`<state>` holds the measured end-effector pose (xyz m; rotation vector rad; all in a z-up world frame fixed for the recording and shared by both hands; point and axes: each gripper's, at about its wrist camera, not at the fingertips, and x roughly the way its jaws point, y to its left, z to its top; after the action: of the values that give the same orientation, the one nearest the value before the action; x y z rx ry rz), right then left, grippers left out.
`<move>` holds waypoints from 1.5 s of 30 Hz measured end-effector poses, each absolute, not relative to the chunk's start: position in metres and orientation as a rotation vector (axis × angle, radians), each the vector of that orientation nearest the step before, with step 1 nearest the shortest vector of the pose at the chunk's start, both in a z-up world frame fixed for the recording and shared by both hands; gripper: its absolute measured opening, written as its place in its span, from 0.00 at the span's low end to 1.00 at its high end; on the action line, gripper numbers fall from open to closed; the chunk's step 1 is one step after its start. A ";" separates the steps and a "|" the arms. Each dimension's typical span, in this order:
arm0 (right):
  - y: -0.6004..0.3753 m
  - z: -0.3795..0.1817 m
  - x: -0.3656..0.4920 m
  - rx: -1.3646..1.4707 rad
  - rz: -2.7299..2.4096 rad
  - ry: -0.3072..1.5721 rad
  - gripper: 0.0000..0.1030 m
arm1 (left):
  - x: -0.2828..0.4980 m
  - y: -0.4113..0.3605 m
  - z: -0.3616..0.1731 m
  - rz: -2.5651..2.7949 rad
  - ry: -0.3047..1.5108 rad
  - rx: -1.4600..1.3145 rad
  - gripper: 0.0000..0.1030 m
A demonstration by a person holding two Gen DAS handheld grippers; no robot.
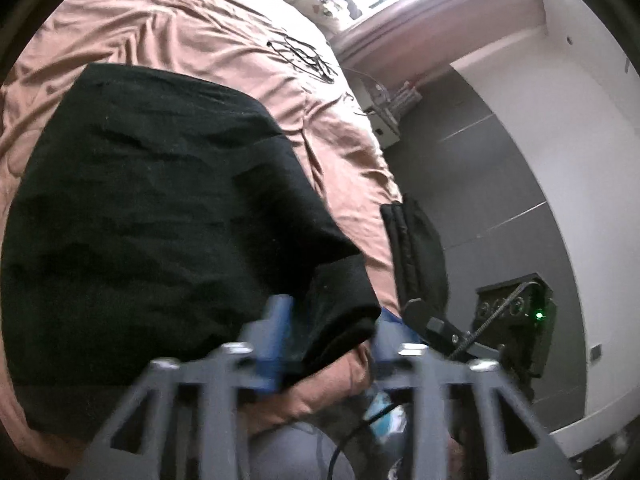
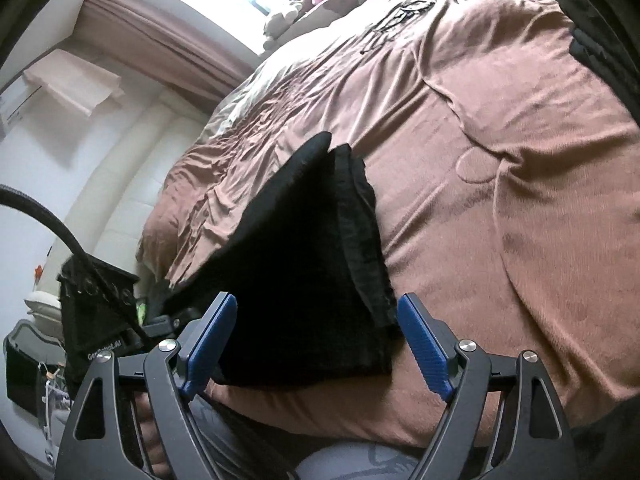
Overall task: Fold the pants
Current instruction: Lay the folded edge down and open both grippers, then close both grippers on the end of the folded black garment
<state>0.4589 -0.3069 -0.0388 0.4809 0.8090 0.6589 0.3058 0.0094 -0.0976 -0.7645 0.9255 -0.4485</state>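
The black pants [image 1: 160, 208] lie folded on the brown bedspread [image 1: 208, 36]. In the left wrist view my left gripper [image 1: 330, 334] has its blue pads on either side of the pants' near right corner, with a gap that the cloth fills; the jaws stand partly open around it. In the right wrist view the pants [image 2: 304, 272] lie as a folded wedge near the bed's front edge. My right gripper [image 2: 316, 332] is open, its blue pads [image 2: 424, 348] wide apart astride the pants' near edge, holding nothing.
The bed [image 2: 500, 160] fills most of both views. A black bag [image 1: 416, 252] hangs at the bed's side. The other gripper's black body [image 2: 96, 312] with a cable is at the left. Grey floor [image 1: 492, 184], white wall and curtain lie beyond.
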 end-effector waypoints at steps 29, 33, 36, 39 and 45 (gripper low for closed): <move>-0.237 -0.078 0.496 0.442 0.662 0.949 0.56 | 0.255 0.149 -0.155 -0.105 0.923 -0.851 0.55; -0.238 -0.082 0.504 0.424 0.645 0.959 0.30 | 0.258 0.146 -0.165 -0.092 0.948 -0.846 0.48; -0.239 -0.076 0.502 0.420 0.661 0.926 0.25 | 0.259 0.148 -0.169 -0.091 0.950 -0.862 0.46; -0.240 -0.070 0.500 0.405 0.651 0.891 0.25 | 0.258 0.150 -0.170 -0.088 0.950 -0.865 0.46; -0.238 -0.070 0.506 0.381 0.682 0.876 0.26 | 0.262 0.150 -0.171 -0.079 0.958 -0.851 0.46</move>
<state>0.5059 -0.2383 -0.0704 0.3810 0.8759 0.6816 0.2615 0.1495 -0.1714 -0.8509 0.9582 -0.0795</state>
